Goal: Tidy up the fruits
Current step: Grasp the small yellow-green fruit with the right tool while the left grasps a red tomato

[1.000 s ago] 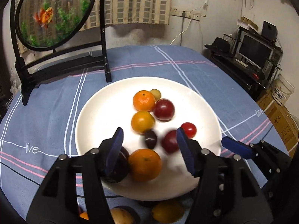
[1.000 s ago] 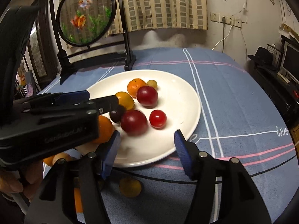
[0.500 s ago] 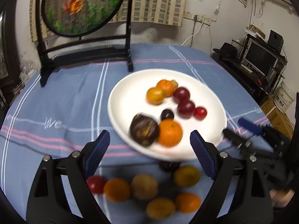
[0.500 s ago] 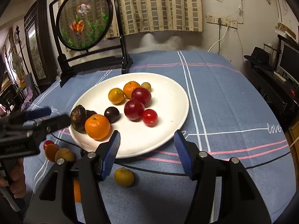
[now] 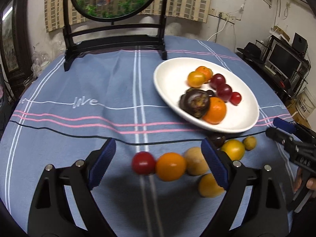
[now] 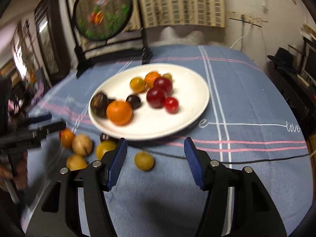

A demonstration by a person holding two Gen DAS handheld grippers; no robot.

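The right gripper (image 6: 155, 158) is hanging in the lower middle of the frame, its blue pads apart with nothing between them, over the blue checked tablecloth (image 6: 246, 102). Above it, a white plate (image 6: 197, 90) is carrying about 9 fruits, a large orange (image 6: 119, 112) sitting at its lower left edge. Loose fruits are lying lower left; 1 yellow fruit (image 6: 144, 160) is resting just beside the left pad. The left gripper (image 6: 39, 126) is reaching in from the left edge.
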